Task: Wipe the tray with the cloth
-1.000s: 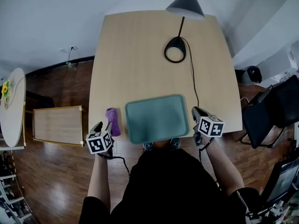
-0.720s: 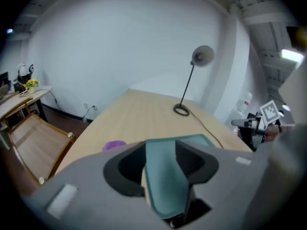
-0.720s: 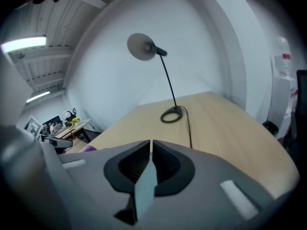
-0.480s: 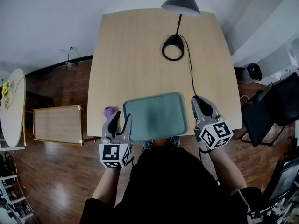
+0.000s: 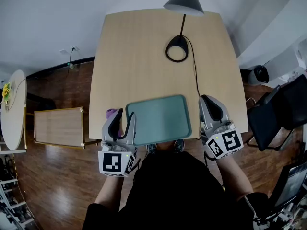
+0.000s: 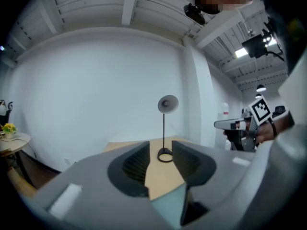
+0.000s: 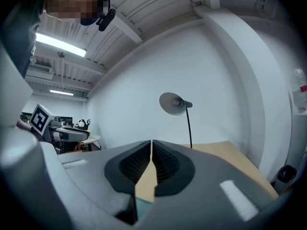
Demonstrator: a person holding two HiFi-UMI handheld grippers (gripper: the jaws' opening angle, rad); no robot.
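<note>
Flanking rounded teal tray [image 5: 159,119], left gripper [image 5: 125,113] ribbed jaws just closing, apart, empty, right gripper [image 5: 206,99] together, purple cloth [image 5: 111,113], perhaps crumpled.

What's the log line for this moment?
left gripper: open, empty, jaws just been closing | right gripper: shut, empty | cloth: on table, left of tray, unheld | wiping: not started

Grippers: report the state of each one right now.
Left gripper: open, nothing between its jaws, which have just been closing.
Right gripper: closed, holding nothing.
</note>
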